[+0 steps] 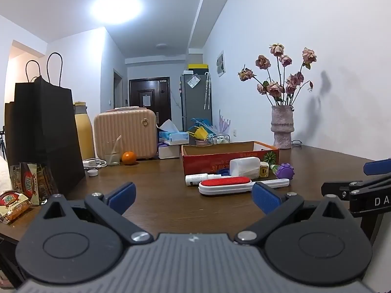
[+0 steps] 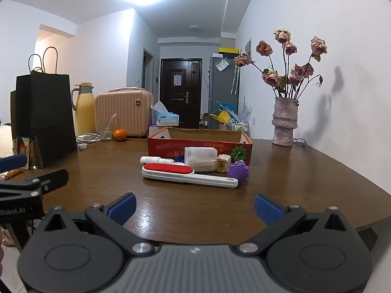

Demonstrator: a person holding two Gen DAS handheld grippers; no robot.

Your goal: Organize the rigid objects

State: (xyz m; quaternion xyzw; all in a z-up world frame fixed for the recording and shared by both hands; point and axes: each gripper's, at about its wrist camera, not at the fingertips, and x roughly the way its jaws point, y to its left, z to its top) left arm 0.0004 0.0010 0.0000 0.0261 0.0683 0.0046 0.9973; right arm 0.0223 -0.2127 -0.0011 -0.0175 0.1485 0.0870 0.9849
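Both tools hover low over the bench [image 2: 317,171], tipped slightly down: left tool [image 1: 193,196] and right tool [image 2: 195,207] spread wide, empty, facing the lint brush [image 2: 180,172].

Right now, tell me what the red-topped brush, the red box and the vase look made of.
Brush: glossy white plastic, matte red pad, likely fabric.
Box: printed cardboard, raw brown inner edges.
Vase: rough, speckled, probably ceramic or stone.

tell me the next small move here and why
Probably ease the right gripper forward toward the lint brush. Both grippers are open and empty, well short of the items. The brush lies nearest, in front of the white container and purple ball, all outside the cardboard box; taking it first should clear the way to the rest.
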